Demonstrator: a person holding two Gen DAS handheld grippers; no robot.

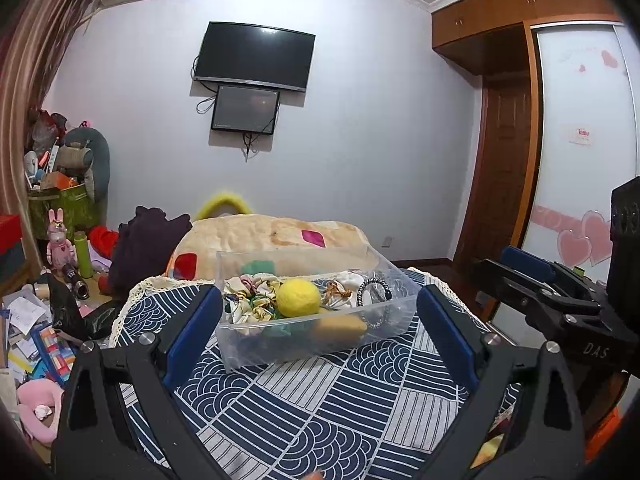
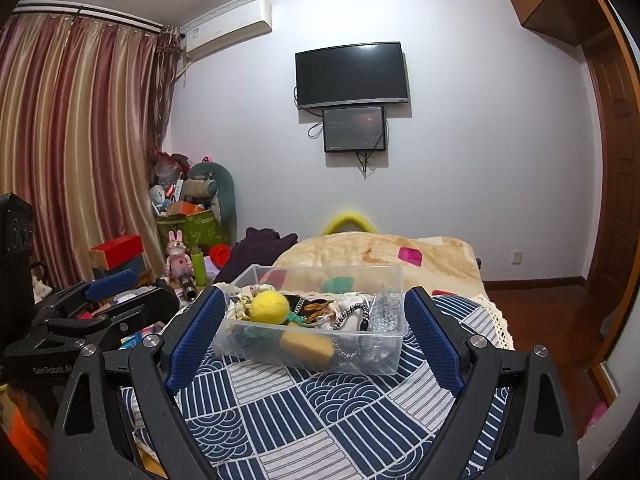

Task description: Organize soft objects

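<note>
Our left gripper [image 1: 320, 320] and right gripper [image 2: 312, 336] spread wide, empty, flanking the clear plastic bin [image 1: 394, 322] (yellow ball [image 1: 298, 299] inside), on patterned cloth [image 1: 320, 408].

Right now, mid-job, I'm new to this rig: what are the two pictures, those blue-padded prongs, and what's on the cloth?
Each picture comes from a camera on a hand-held gripper, looking forward between its two blue-padded fingers. One shows the left gripper, the other the right gripper. Both are open and hold nothing. Ahead, on the blue patterned cloth, stands a clear plastic box containing a yellow ball, fabric hair ties, a yellow sponge and a bracelet.
</note>
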